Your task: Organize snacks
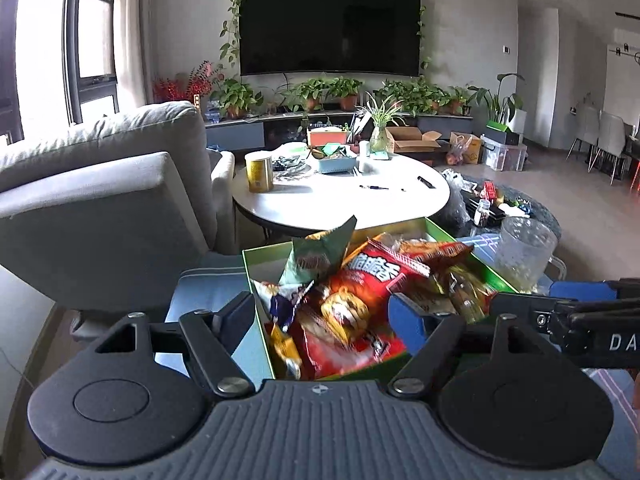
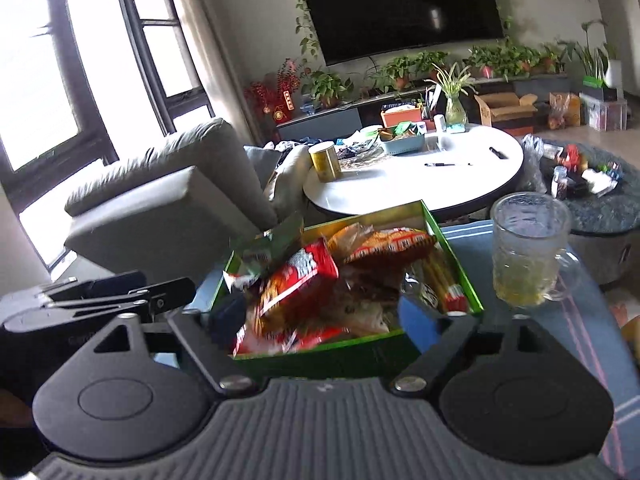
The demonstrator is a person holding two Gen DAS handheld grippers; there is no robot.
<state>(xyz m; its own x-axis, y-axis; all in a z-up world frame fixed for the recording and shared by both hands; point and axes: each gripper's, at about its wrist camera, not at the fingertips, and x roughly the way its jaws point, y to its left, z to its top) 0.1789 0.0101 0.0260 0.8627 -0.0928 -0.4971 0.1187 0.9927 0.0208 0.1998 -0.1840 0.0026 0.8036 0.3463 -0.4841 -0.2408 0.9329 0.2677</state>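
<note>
Green box point(image 1: 256, 320) heaped with snack bags, red bag point(image 1: 360, 300) on top, sits straight ahead of both grippers. Left gripper point(image 1: 324, 316) wide, empty, straddling the pile; right gripper point(image 2: 320, 316) likewise, probably to pick. Glass mug point(image 2: 528, 252) right of box.

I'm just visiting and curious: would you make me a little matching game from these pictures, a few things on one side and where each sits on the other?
Things:
1. red snack bag
2. glass mug
3. yellow can
4. television

Places:
A. on the white round table
B. on the wall, framed by vines
C. in the green box
D. just right of the green box

Pairs: 1-C, 2-D, 3-A, 4-B
</note>
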